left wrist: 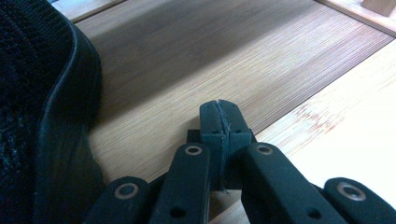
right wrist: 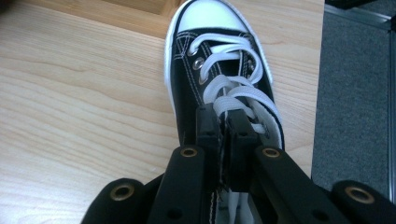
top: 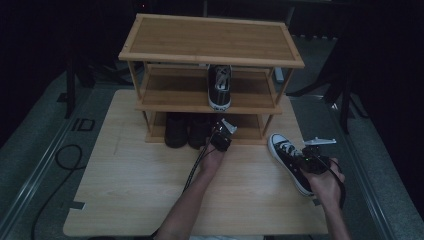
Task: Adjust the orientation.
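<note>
Three-tier slatted bamboo shoe rack [top: 210, 37] stands at the far middle of the pale wooden tabletop [top: 135, 190]. On its middle shelf, right of centre: one black-and-white lace-up canvas sneaker [top: 220, 86], toe towards me. On its bottom shelf, left of centre: a pair of dark mesh shoes [top: 187, 131], side by side. My left gripper [top: 220, 134] sits just in front of that bottom shelf, immediately right of the pair, jaws pressed together over the shelf edge. The second black-and-white lace-up canvas sneaker [right wrist: 219, 74] lies on the tabletop near its right edge, right of the rack's base, toe towards the rack. My right gripper [right wrist: 227, 135] is at its near end, jaws clamped on its collar.
</note>
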Demonstrator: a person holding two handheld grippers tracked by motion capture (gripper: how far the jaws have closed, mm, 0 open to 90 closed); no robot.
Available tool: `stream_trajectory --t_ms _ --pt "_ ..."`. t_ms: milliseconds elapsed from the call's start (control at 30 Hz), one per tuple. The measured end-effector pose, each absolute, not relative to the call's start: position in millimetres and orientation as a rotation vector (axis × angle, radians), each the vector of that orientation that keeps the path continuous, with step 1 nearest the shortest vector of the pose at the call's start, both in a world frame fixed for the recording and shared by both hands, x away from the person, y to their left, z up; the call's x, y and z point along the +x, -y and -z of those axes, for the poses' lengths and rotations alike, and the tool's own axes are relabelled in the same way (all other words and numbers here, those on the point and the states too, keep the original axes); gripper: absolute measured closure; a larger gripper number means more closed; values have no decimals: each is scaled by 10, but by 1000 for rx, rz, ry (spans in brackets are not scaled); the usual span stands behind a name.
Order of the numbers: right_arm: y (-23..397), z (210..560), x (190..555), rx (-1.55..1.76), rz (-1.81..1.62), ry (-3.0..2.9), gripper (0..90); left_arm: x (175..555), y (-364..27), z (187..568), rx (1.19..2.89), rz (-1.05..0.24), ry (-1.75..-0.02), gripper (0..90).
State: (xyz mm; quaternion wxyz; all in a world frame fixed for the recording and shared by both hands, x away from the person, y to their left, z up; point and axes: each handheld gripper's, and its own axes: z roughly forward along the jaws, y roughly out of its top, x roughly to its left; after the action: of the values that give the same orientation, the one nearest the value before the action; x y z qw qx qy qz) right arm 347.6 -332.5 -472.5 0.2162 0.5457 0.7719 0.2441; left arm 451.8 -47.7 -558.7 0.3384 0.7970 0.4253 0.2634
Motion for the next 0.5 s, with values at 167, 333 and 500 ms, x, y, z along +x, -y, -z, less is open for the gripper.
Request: stream_trajectory --t_ms 167,333,500 --pt "3309 4670 3398 1495 -707 -2142 867 4518 477 5588 2077 -687 -1107 900" --pt "3244 4609 3316 1457 -757 -2151 868 4518 476 5588 2077 -687 -1107 900" --pt "3110 4568 3246 1395 -792 -2169 868 4518 475 5587 2077 -686 -1107 900"
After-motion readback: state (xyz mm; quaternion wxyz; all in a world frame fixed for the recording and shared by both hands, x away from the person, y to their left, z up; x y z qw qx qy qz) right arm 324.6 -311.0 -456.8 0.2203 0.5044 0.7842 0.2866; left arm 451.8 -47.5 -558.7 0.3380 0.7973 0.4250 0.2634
